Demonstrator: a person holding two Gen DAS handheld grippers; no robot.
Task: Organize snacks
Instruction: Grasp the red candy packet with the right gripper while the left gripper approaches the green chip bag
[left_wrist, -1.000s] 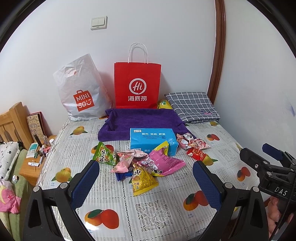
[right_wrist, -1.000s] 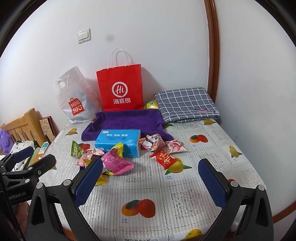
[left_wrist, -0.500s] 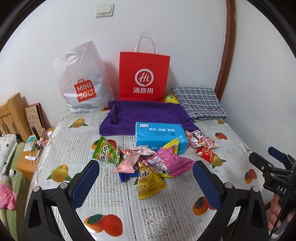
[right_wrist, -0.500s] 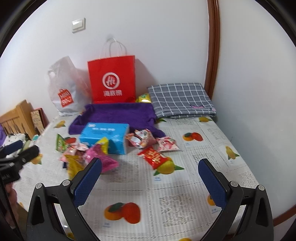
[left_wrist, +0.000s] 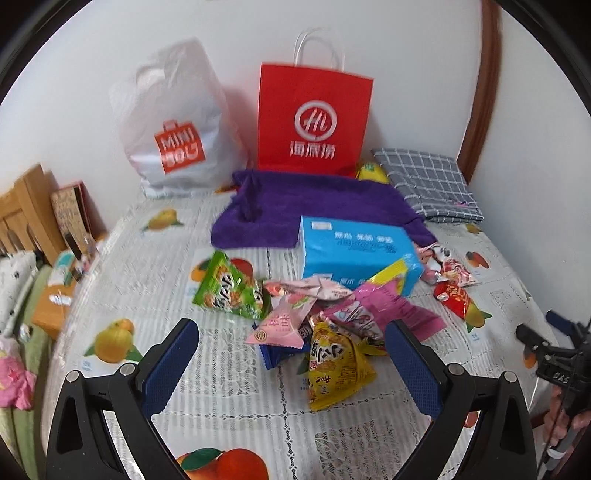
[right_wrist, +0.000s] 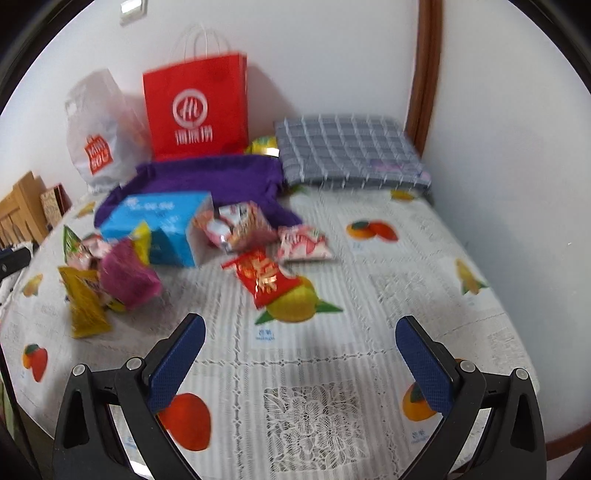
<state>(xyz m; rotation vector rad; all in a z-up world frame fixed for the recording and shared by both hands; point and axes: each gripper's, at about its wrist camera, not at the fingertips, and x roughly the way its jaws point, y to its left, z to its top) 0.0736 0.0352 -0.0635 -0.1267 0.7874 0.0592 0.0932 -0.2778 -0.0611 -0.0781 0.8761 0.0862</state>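
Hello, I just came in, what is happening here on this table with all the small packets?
A person holds two handheld grippers over a table covered with a fruit-print cloth. Both the left gripper and the right gripper are open and hold nothing. Snack packets lie loose in front of a blue tissue box: a green packet, a yellow packet, a red packet and some pink ones. None has been picked up yet. The left gripper points at the pile, the right one toward the red packet.
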